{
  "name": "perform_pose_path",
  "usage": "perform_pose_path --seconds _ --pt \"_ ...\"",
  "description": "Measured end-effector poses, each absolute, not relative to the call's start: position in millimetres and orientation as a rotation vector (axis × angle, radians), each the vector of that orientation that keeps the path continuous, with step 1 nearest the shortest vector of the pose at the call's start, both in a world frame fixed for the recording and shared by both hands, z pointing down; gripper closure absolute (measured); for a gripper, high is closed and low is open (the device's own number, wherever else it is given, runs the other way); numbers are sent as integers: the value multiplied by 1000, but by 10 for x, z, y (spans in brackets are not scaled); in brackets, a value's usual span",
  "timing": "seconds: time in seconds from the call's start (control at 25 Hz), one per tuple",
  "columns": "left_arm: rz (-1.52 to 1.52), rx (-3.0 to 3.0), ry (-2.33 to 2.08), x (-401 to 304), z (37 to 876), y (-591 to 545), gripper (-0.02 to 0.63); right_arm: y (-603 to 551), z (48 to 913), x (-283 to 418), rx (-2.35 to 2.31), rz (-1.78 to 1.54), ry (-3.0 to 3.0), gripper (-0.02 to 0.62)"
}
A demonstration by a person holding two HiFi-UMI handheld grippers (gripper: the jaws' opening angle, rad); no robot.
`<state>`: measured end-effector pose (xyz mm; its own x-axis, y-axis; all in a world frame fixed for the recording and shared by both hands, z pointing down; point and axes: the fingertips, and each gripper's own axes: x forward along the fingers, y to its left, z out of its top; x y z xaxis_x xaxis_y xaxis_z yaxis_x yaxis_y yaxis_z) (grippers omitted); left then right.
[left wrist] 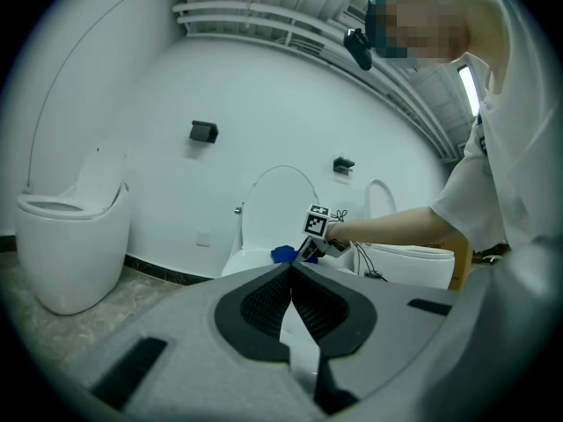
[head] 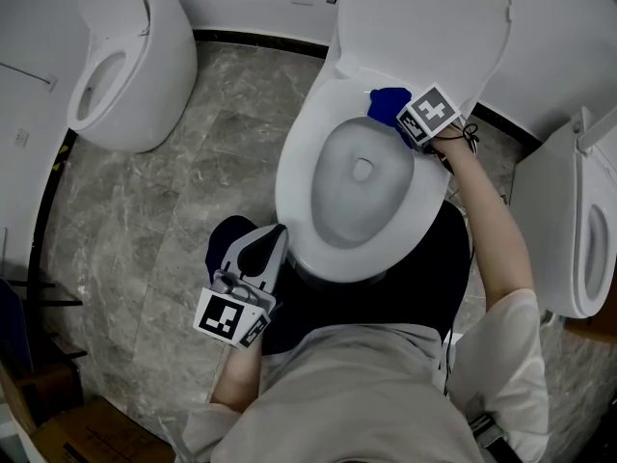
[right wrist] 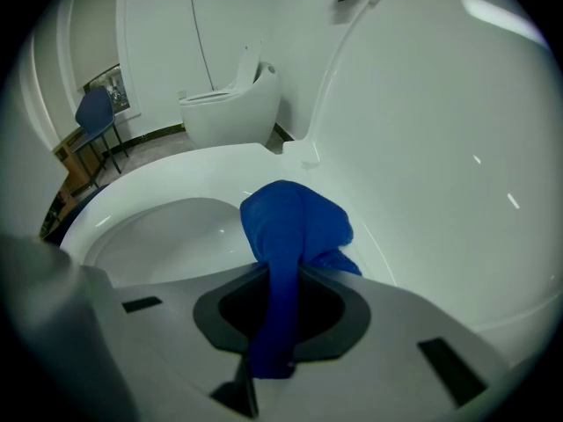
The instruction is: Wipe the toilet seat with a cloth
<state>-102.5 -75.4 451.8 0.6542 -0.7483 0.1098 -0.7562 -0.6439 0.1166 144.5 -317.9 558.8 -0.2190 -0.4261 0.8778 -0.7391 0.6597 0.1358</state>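
Right gripper [right wrist: 283, 278] clamped on blue cloth [right wrist: 295, 222], cloth on toilet seat [head: 297, 177] rear, left gripper [left wrist: 291, 267] closed, empty

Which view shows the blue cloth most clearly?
The right gripper view: the blue cloth fills the centre, clamped in the right hand-held gripper and bunched on the toilet seat. The head view shows only a part beside the marker cube; the left gripper view, a tiny blue spot.
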Motion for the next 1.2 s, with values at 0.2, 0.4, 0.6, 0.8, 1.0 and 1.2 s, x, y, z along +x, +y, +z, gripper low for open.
perform_pose_path --seconds 0.2,0.4,0.6,0.8,1.0,1.2 --pt "61 2692 -1272 -1116 4542 -752 598 -3255 5596 1342 913 375 -1855 545" --pt "60 2670 -1294 -1201 4575 -735 598 -3304 5597 1234 905 370 -1860 545" --pt "58 2657 -1314 -1265 4585 -750 598 -3336 5612 1141 898 367 -1865 545" --pt "52 2662 -1317 -1280 4577 -764 598 -3350 5617 1104 911 367 -1865 545" --pt "48 2667 -1316 -1281 4559 -775 598 -3353 5622 1102 929 377 -1864 545" --pt "42 2676 -1320 -1267 4515 -759 598 -3328 5616 1114 964 363 -1866 545"
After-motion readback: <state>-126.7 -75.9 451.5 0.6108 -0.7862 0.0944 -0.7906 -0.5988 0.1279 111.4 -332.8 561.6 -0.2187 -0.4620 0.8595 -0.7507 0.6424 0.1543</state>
